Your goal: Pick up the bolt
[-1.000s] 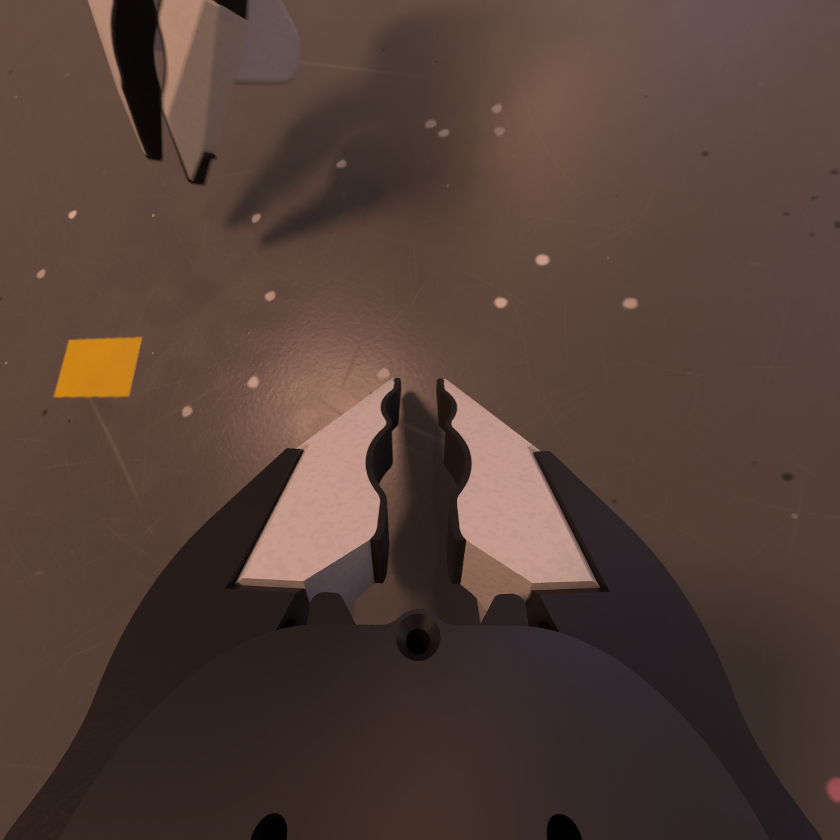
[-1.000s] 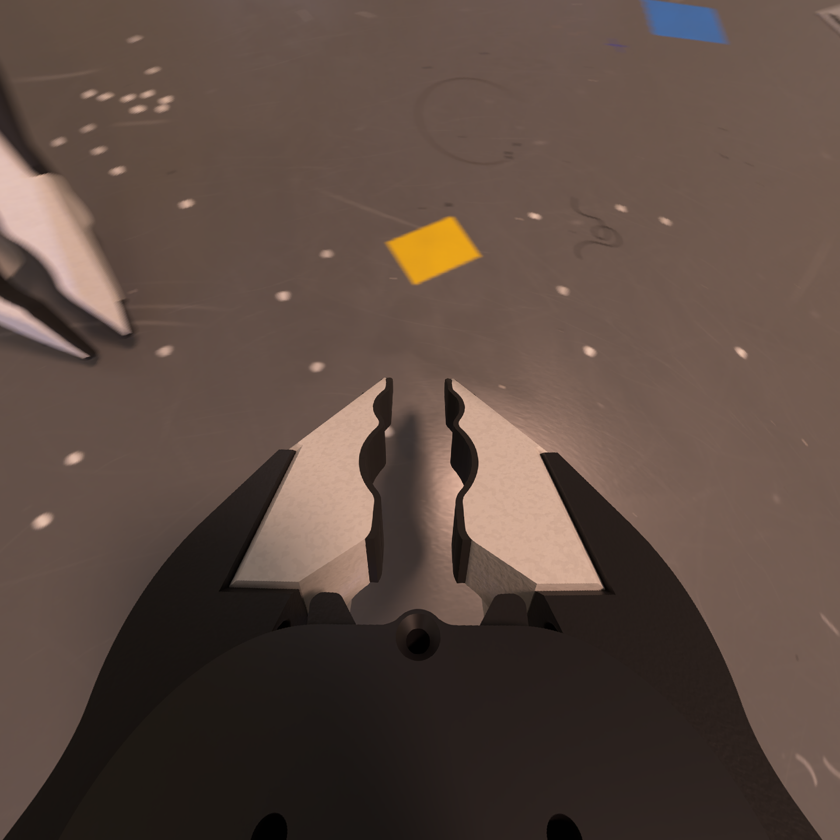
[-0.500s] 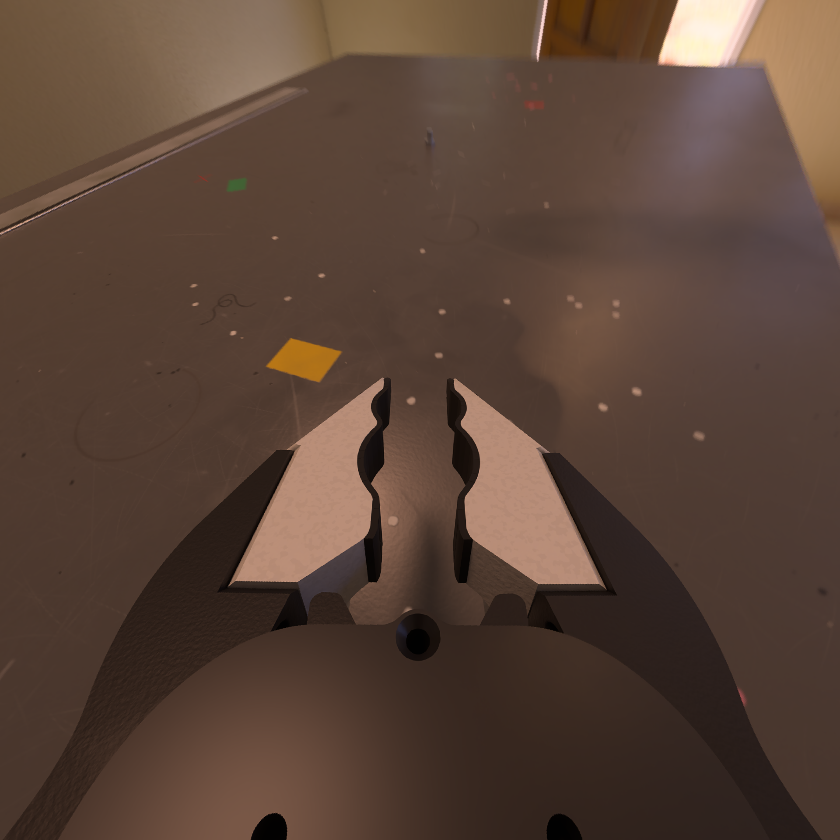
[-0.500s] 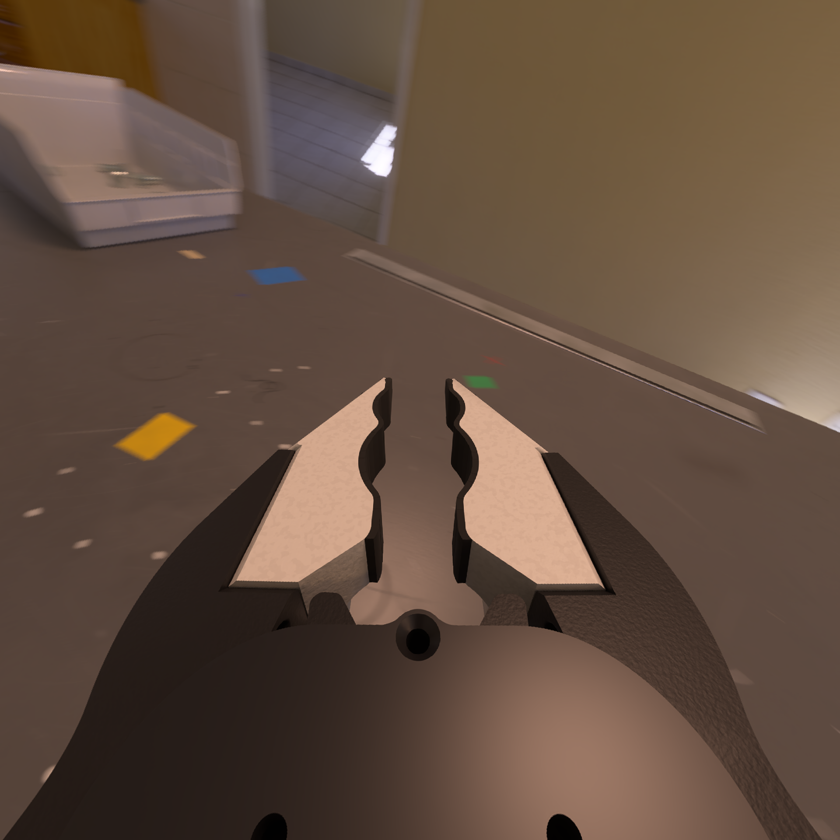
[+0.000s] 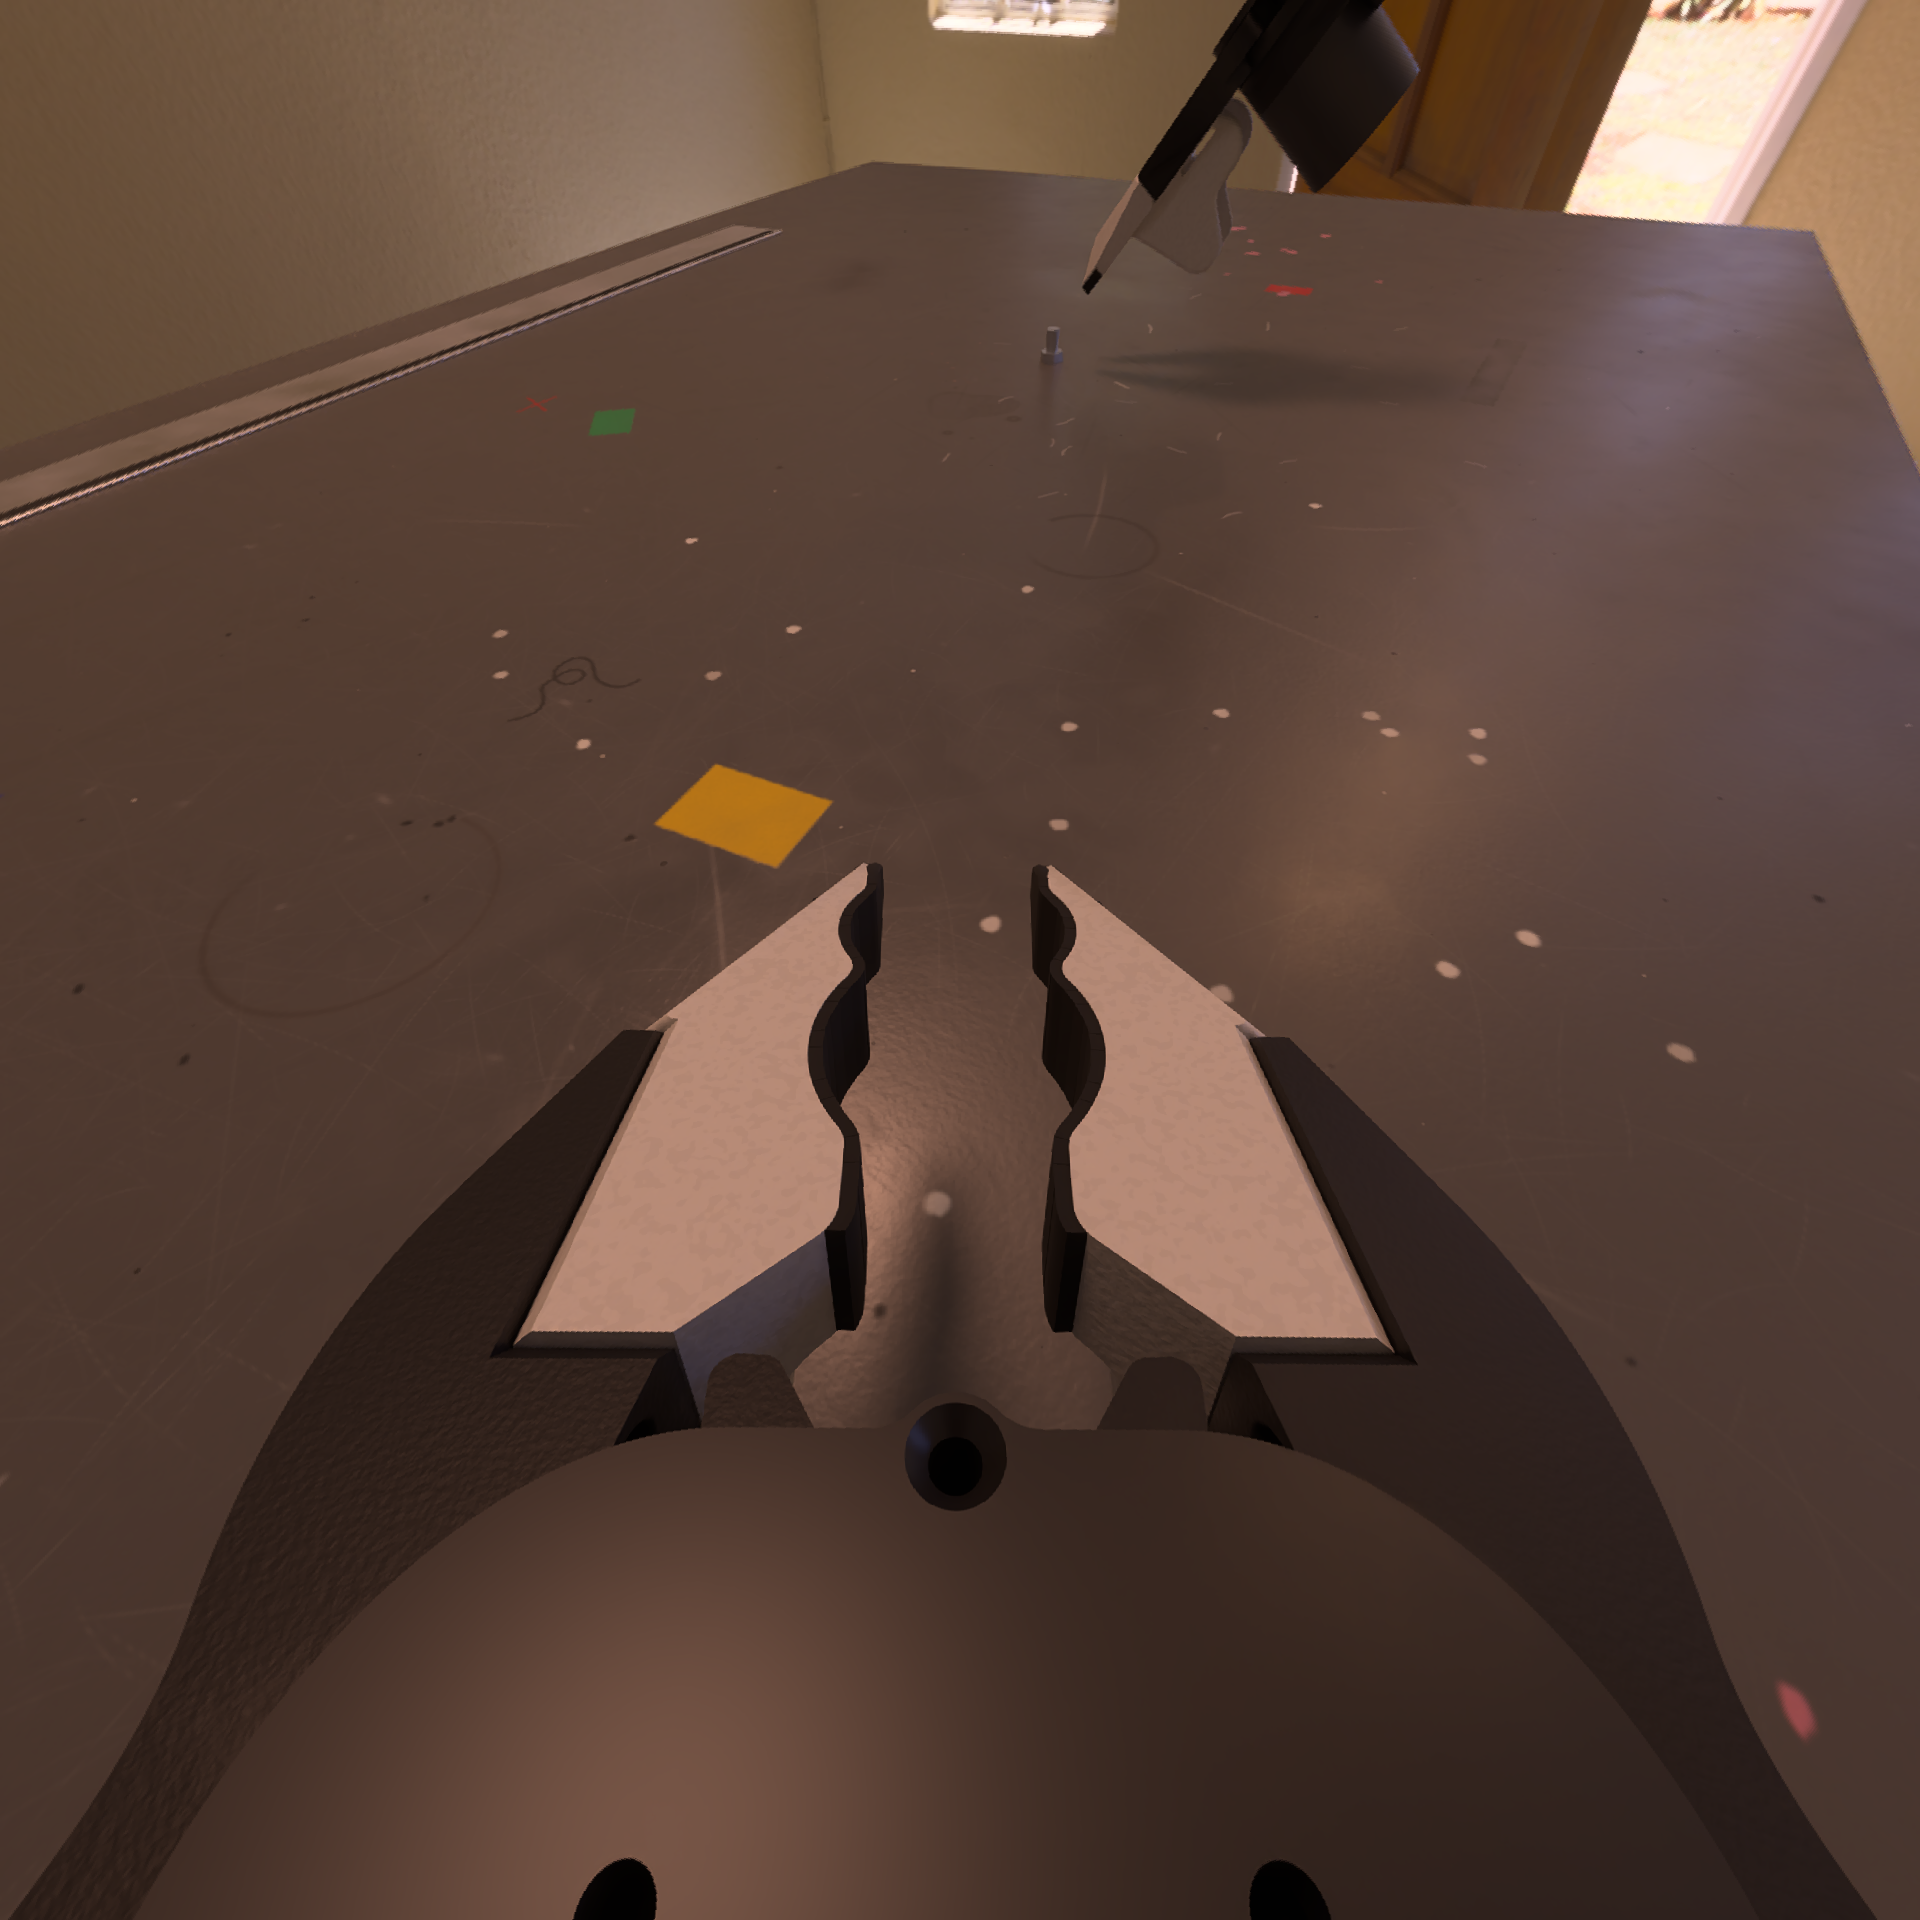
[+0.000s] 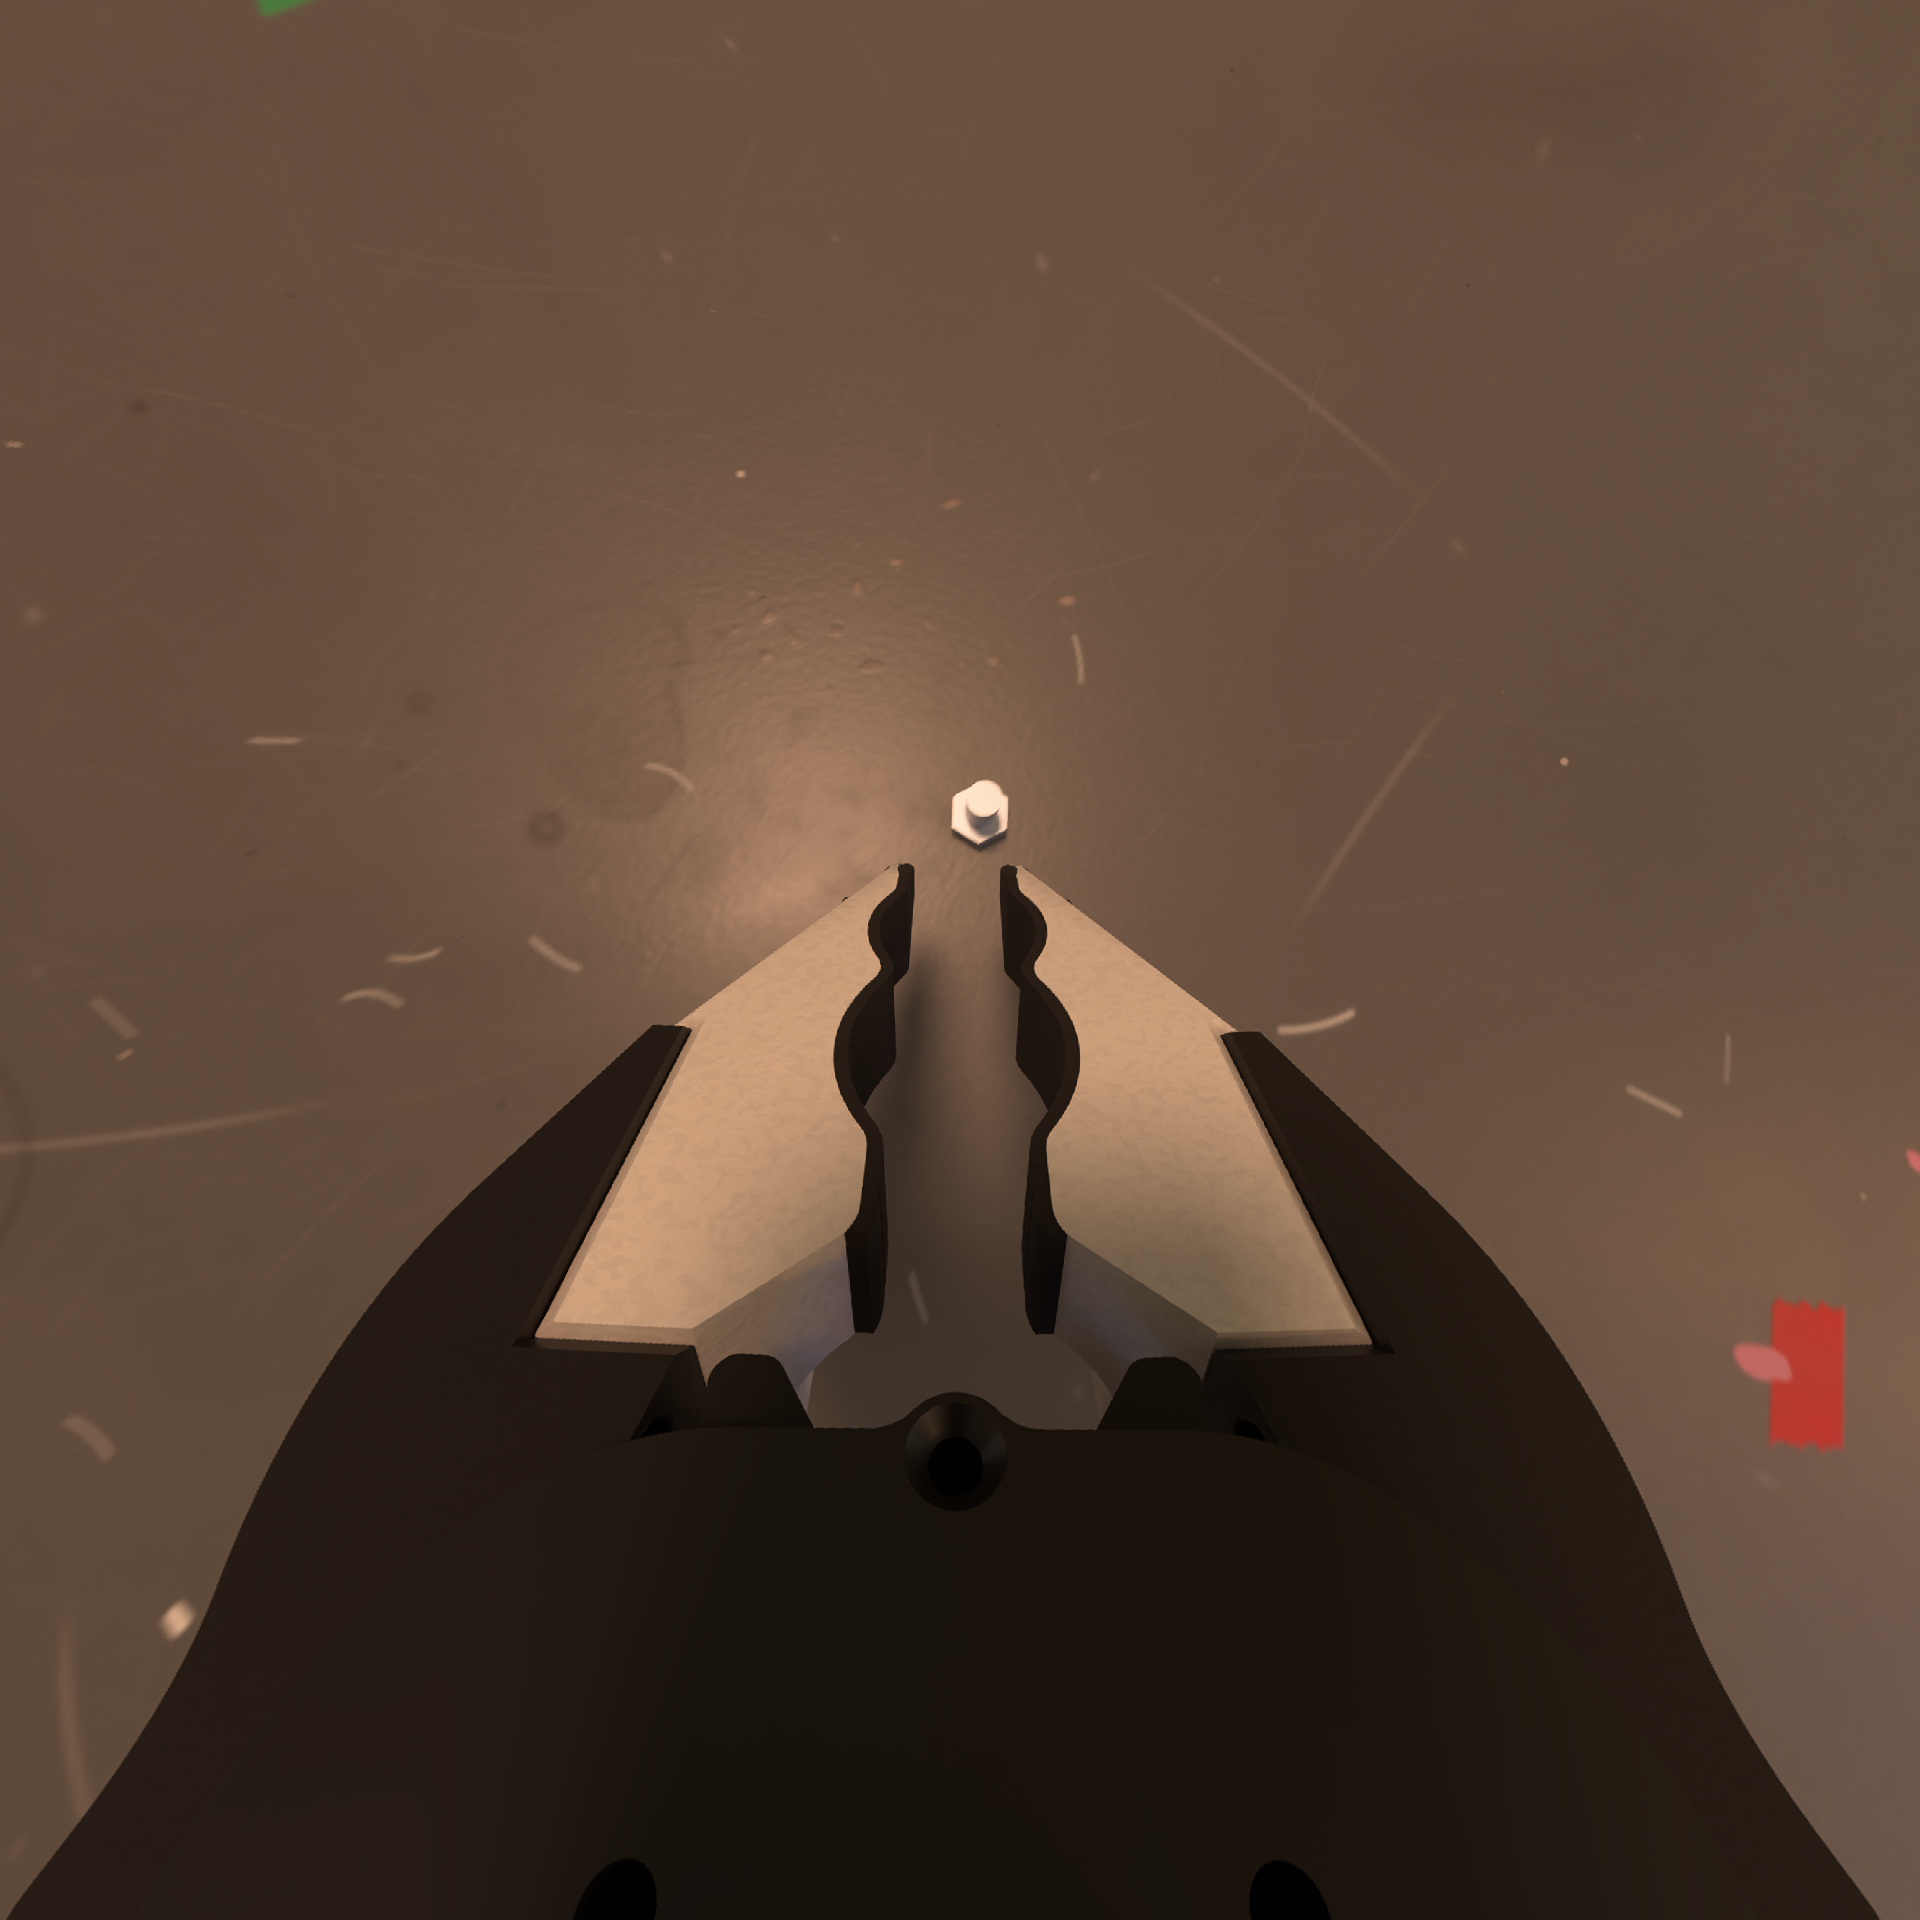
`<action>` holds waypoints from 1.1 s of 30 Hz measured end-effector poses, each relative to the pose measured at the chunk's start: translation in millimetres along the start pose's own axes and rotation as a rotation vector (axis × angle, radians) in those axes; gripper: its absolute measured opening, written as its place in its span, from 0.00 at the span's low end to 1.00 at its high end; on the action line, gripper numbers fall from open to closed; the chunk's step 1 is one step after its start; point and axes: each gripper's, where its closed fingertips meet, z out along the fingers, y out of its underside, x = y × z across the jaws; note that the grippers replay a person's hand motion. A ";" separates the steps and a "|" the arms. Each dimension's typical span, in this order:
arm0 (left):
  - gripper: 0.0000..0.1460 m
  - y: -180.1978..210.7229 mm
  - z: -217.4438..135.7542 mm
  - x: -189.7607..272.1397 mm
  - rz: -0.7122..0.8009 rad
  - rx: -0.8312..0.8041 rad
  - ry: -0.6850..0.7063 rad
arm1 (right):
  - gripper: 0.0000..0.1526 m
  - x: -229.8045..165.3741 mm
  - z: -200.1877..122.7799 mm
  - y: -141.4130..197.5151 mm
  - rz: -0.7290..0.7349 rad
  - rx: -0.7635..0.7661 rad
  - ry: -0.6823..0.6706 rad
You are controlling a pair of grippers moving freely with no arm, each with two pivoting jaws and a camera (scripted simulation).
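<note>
The bolt (image 6: 979, 814) is small and pale grey, standing on its hex head with the shank up on the dark table. In the right wrist view it sits just beyond my right gripper (image 6: 956, 869), which points down at it, open and empty. In the left wrist view the bolt (image 5: 1051, 344) is far off near the table's back, with the right gripper (image 5: 1153, 234) hanging above and slightly right of it. My left gripper (image 5: 956, 871) is open and empty, low over the near part of the table, far from the bolt.
An orange square patch (image 5: 744, 814) lies just ahead-left of the left gripper. A green patch (image 5: 612, 421) and red marks (image 5: 1288, 291) lie farther back. A red tape patch (image 6: 1806, 1374) lies right of the right gripper. A wall and a metal rail (image 5: 384, 353) run along the table's left edge.
The right gripper has swung away from near the left gripper, travelled to the far part of the table and tipped down over the bolt. The left gripper has tilted up and opened slightly wider.
</note>
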 end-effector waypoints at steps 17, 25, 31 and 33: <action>0.19 0.1 3.2 -1.2 -0.007 -0.006 0.001 | 0.10 8.2 43.1 3.5 0.094 -0.036 -0.043; 0.19 1.8 3.3 2.5 0.010 -0.017 0.013 | 0.06 5.4 43.6 2.5 0.067 -0.067 -0.058; 0.19 2.3 2.9 4.3 0.015 -0.019 0.022 | 0.05 4.0 43.5 2.3 0.051 -0.085 -0.051; 0.19 2.4 2.6 4.7 0.016 -0.019 0.024 | 0.05 3.9 43.4 2.3 0.056 -0.086 -0.054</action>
